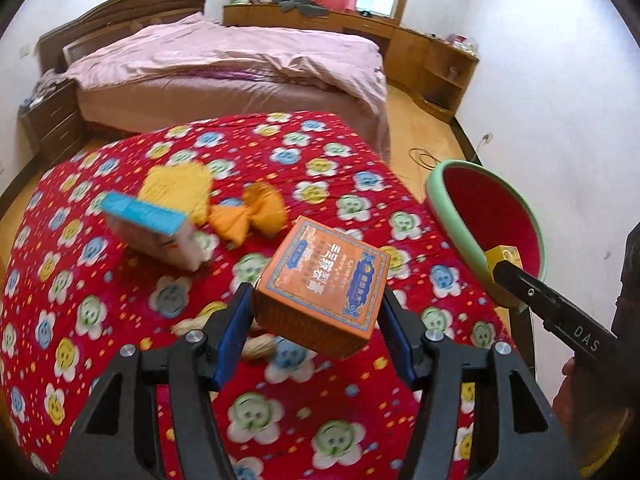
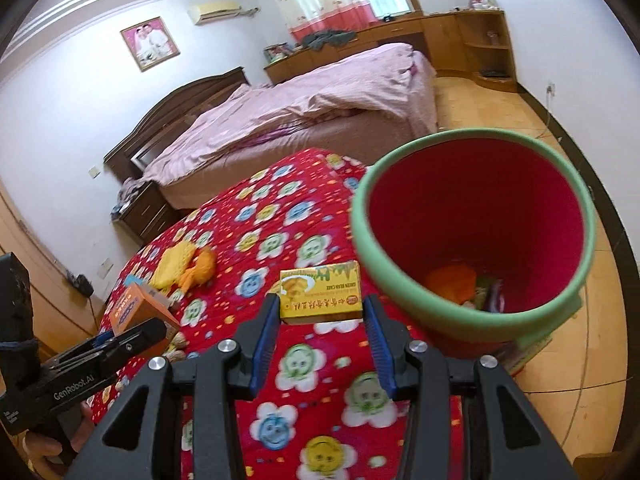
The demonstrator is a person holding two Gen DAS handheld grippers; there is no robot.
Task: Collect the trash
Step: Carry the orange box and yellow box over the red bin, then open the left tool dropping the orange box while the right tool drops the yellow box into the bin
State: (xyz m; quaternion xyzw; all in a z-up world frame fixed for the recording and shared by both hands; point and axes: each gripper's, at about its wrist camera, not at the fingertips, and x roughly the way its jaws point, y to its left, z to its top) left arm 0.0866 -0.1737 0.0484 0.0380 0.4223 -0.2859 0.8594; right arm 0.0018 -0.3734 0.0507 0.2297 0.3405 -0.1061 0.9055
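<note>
Bedroom, with a red flowered quilt spread over the near surface and a red bin just beside its edge. Some wrappers already lie in the bin. The right tongs are clamped on a yellow box near the bin's rim; the left tongs are clamped on an orange box farther from the bin. Left on the quilt, well away from the bin: a blue box and yellow wrappers.

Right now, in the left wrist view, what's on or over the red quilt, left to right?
Blue-topped box → yellow packet → orange bow-shaped wrapper → orange box clamped in the left tool → red bin with green rim → small yellow box in the right tool.
</note>
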